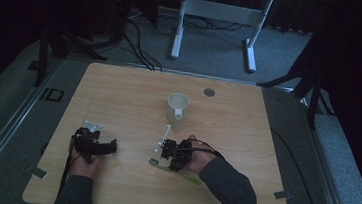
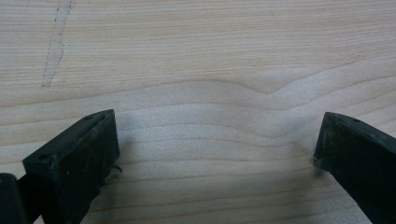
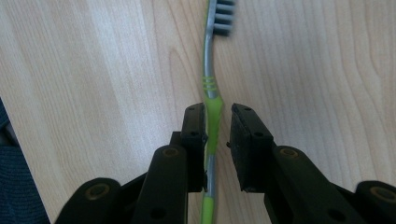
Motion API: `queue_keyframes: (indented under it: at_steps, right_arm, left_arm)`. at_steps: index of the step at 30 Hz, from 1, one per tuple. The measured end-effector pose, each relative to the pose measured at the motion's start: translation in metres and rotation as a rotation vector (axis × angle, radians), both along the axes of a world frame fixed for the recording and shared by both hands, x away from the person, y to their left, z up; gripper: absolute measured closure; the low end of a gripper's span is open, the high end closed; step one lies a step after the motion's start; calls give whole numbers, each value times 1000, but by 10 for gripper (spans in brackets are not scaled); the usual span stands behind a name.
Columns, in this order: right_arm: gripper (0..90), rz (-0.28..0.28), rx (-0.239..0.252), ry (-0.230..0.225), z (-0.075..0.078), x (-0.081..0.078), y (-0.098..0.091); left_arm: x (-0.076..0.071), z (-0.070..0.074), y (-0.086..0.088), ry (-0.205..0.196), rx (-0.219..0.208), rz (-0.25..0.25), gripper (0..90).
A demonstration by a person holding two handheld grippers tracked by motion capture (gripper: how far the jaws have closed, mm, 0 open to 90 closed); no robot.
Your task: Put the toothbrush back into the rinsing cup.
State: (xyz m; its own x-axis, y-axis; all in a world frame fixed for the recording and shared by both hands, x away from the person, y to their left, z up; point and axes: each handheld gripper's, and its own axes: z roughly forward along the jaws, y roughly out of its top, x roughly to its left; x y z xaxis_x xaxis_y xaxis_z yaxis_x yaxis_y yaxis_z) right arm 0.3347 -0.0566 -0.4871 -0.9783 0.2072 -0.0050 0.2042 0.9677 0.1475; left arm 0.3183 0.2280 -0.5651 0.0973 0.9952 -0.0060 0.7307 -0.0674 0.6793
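Here, right gripper [image 3: 218,122] jaws nearly pinching slim green-grey toothbrush [image 3: 212,119]; left gripper [image 2: 217,140] spread over woodgrain.

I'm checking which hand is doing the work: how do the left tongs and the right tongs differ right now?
The left tongs stand wide open with bare table between them; the right tongs are nearly closed around a green toothbrush. One right pad touches its handle; a gap shows on the other side. Both are black and sit low over the wood.
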Motion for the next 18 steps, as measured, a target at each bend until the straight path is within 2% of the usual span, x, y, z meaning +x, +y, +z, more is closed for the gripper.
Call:
queue_keyframes:
  at_steps: [9,18]
  right_arm:
    - [755,18,-45,8,-4,0,2]
    - [751,26,-65,18,-10,1,5]
  left_arm:
    - [0,0,0,0,0,-1,1]
    - [0,0,0,-3,-2,-1,1]
